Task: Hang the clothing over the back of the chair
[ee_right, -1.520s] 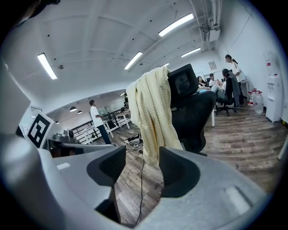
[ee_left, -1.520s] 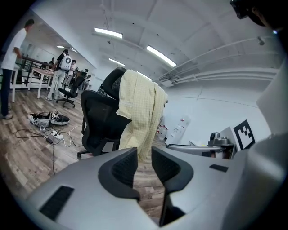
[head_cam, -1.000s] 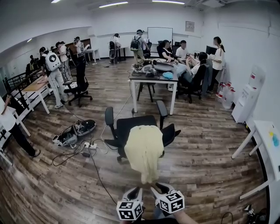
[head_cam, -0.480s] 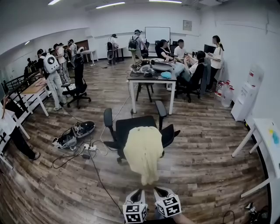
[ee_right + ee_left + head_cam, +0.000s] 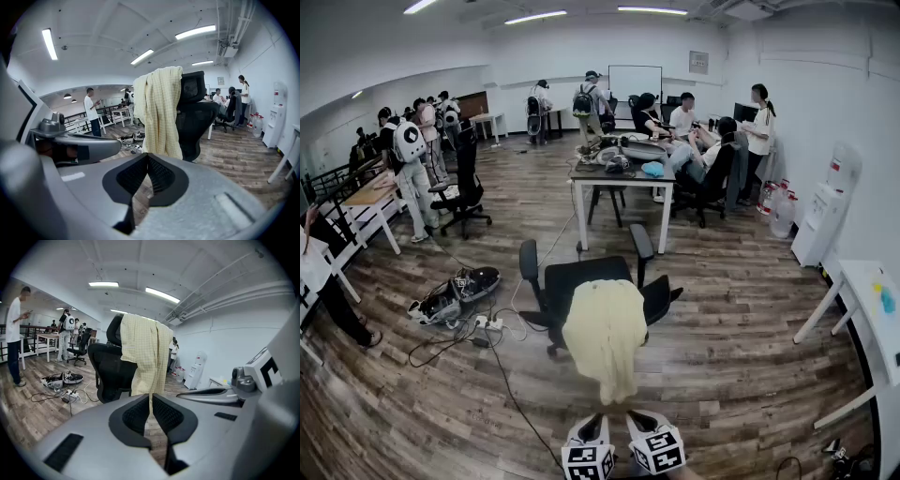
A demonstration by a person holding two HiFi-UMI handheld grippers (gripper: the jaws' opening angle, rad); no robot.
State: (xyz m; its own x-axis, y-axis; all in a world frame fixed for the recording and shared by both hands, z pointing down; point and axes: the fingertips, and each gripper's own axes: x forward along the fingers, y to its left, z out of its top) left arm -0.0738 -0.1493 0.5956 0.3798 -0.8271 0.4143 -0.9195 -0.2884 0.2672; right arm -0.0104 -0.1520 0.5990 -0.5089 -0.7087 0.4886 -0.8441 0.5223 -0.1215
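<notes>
A pale yellow checked garment (image 5: 605, 333) hangs draped over the back of a black office chair (image 5: 581, 277) in the head view, its loose end reaching down toward the floor. My left gripper (image 5: 598, 424) and right gripper (image 5: 634, 418) sit side by side at the bottom edge, just short of the garment and apart from it. The left gripper (image 5: 150, 397) is shut with nothing in it, and the garment (image 5: 143, 355) on the chair (image 5: 110, 369) lies beyond it. Likewise the right gripper (image 5: 147, 157) is shut and empty, facing the garment (image 5: 159, 112).
Shoes (image 5: 455, 292), a power strip and cables (image 5: 483, 328) lie on the wooden floor left of the chair. A white table (image 5: 619, 175) stands behind it, another white table (image 5: 861, 300) at the right. Several people stand and sit around the room.
Both grippers have drawn back from the garment's lower end, sunk in the head view and come closer together. The garment stays draped on the chair.
</notes>
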